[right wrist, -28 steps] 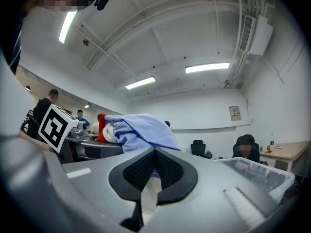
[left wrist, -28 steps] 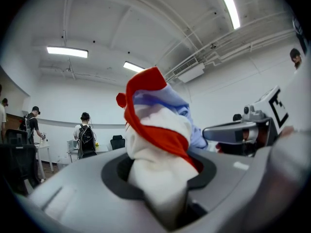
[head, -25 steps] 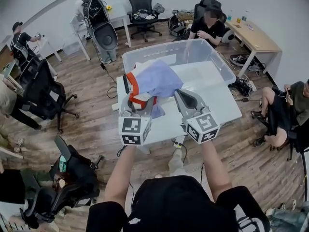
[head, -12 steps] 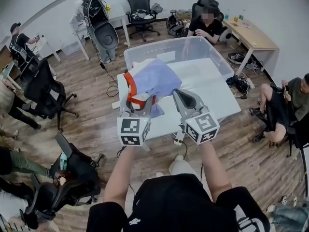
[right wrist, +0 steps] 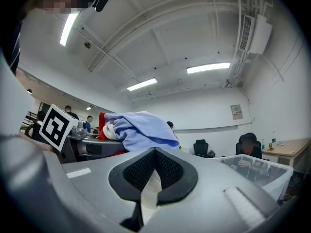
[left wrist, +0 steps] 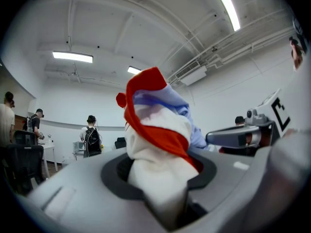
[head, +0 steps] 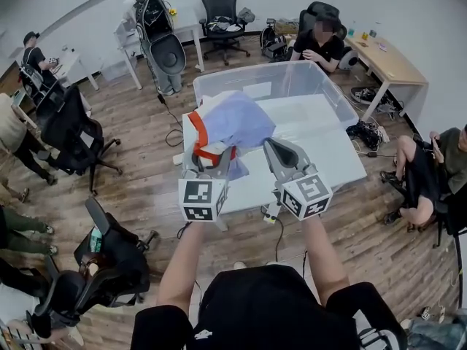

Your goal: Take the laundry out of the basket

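Note:
My left gripper is shut on a bundle of laundry: white cloth with red trim and a light blue garment draped over it. The bundle hangs above the white table's left end, outside the clear plastic basket. In the left gripper view the white and red cloth fills the jaws of my left gripper. My right gripper is level beside the bundle, its pads meeting at the tips with only a thin pale slit below. The right gripper view has my right gripper under the blue garment.
The basket stands at the table's far end. A seated person is behind it, and another sits at the right. Office chairs stand left of the table, a wooden desk at the back right, and cables run under the table.
Both grippers hold the same pose and the bundle stays gripped. The view has shifted slightly, and people at the left edge have moved.

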{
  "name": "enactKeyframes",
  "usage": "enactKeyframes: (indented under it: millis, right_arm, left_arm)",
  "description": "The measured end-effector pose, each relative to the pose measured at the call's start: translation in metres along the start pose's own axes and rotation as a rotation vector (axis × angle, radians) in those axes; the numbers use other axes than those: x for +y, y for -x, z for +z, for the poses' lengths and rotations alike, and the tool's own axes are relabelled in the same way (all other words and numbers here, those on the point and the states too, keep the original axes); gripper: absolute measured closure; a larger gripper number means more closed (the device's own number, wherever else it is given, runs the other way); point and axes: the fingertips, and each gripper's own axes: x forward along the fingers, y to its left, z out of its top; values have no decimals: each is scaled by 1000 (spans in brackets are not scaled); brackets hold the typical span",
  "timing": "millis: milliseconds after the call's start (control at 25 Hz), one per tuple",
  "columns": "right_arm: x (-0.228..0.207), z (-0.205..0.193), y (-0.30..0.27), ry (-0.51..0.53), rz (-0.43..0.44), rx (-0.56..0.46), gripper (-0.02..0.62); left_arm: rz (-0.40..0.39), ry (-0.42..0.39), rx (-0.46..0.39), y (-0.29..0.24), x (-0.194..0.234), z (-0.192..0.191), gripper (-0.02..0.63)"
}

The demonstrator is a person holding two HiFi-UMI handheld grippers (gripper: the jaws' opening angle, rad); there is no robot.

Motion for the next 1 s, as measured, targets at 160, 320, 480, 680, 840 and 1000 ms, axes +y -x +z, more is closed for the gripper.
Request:
enactKeyframes:
  millis: [160,320,480,680,840,1000]
  right_arm:
    - [-9,0,2,-8,0,6,597]
    - [-16,-1,3,-13,5,17,597]
    - [-13,0,5,-6,29,14,597]
    - [-9,1,8,-17,38,1,597]
    - [-7,2,10,-13,41,-2,597]
    - [-10,1,14,-15,42,1,597]
  left_arm:
    - [-8,-2,12,-6,-8,-1,419]
    - [-1,1,14,-10,-15,-3,419]
    - [0,-1,17,-9,-18,-2,419]
    - [8,1,19,-5,-21,-4,419]
    - [13,-5,26,-3,-24,-6,419]
    - [21,-12,29,-4,-27,-7,419]
